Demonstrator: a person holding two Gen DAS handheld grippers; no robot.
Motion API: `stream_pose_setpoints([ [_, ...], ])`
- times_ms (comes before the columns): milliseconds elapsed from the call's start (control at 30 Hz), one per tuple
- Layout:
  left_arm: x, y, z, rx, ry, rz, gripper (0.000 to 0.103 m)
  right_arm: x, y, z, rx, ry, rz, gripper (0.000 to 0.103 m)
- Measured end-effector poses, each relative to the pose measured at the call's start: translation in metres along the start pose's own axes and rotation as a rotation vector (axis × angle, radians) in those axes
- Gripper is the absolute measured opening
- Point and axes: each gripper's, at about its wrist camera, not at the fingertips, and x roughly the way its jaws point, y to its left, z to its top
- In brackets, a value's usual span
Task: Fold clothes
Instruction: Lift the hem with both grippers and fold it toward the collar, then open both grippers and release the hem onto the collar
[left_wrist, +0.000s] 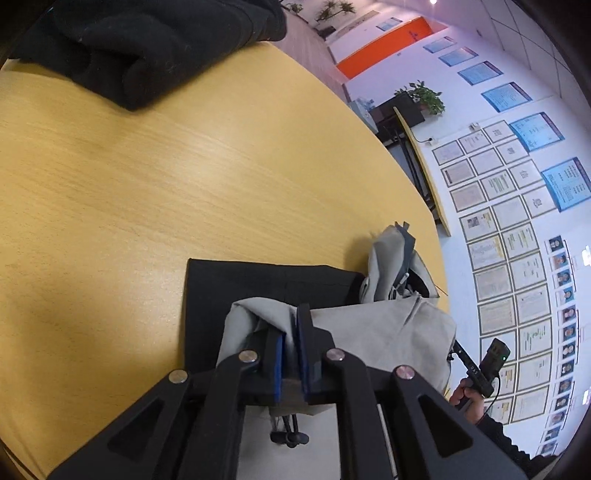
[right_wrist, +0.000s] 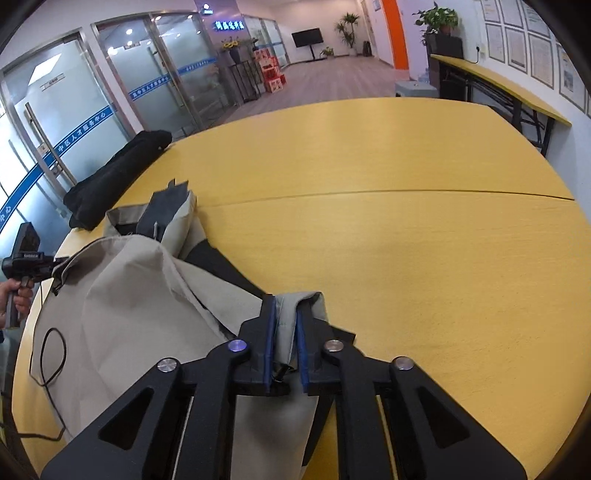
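A beige garment (left_wrist: 388, 332) with a dark lining lies bunched on the yellow table (left_wrist: 166, 192). My left gripper (left_wrist: 290, 325) is shut on a fold of the beige cloth, low over a dark panel (left_wrist: 240, 284) of the garment. In the right wrist view the same garment (right_wrist: 140, 306) spreads to the left on the table (right_wrist: 424, 258). My right gripper (right_wrist: 284, 314) is shut on a beige edge of it, near the table's near side. The other hand-held gripper shows at the left edge (right_wrist: 26, 254).
A folded black garment (left_wrist: 147, 48) lies at the table's far end, also in the right wrist view (right_wrist: 114, 177). A thin black cable (right_wrist: 48, 354) loops over the beige cloth. A side table (right_wrist: 498, 85) stands by the wall of framed papers.
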Motion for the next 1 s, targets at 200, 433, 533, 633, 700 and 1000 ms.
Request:
stream_pose_setpoints([
  [200,-0.063,-0.033,0.001,0.168,-0.177,0.059,0.090,-0.058,0.006,0.001,0.005,-0.183,-0.023,0.086],
  [433,-0.051,-0.051,-0.012,0.408,-0.090,0.009,0.094,-0.026,0.071,-0.010,-0.210,-0.035,0.112,0.085],
  [533,0.004,-0.054,-0.026,0.496,0.046,0.061,0.093,0.026,0.087,-0.013,-0.245,0.066,0.153,0.081],
  [633,0.041,-0.042,-0.023,0.514,0.086,0.188,0.091,0.064,0.063,-0.003,-0.181,0.075,0.039,0.076],
  [700,0.044,-0.036,-0.021,0.512,0.069,0.223,0.092,0.074,0.039,0.005,-0.120,0.056,-0.037,0.071],
  [1000,0.035,-0.056,-0.042,0.635,0.009,0.197,0.090,0.012,0.038,0.003,-0.096,-0.087,-0.048,0.077],
])
